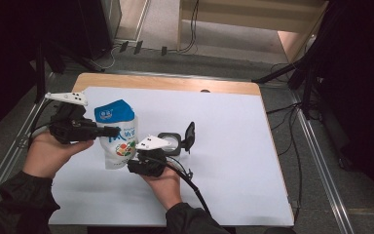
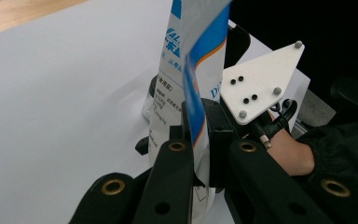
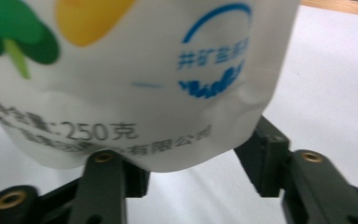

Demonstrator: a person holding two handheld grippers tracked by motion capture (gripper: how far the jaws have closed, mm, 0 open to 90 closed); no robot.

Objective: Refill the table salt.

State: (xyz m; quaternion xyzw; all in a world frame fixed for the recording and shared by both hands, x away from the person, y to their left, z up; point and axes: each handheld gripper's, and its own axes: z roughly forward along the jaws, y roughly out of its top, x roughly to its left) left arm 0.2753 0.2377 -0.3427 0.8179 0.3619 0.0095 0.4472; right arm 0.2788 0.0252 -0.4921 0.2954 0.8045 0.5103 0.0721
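A white pouch with a blue top point(image 1: 118, 139) stands upright at the left of the white sheet. My left gripper point(image 1: 114, 130) comes in from the left and is shut on the pouch's side edge; in the left gripper view the jaws point(image 2: 198, 135) pinch the blue and white seam point(image 2: 172, 93). My right gripper point(image 1: 132, 163) sits low at the pouch's bottom right. In the right gripper view the pouch's rounded bottom point(image 3: 121, 70) hangs between the spread jaws point(image 3: 191, 158), and the right pad point(image 3: 263, 154) stands just clear of it.
A small clear jar with its black flip lid open point(image 1: 175, 140) stands just behind my right gripper. The white sheet point(image 1: 233, 156) covers the wooden table point(image 1: 175, 84). Metal rails, cables and dark stands run around the table's sides.
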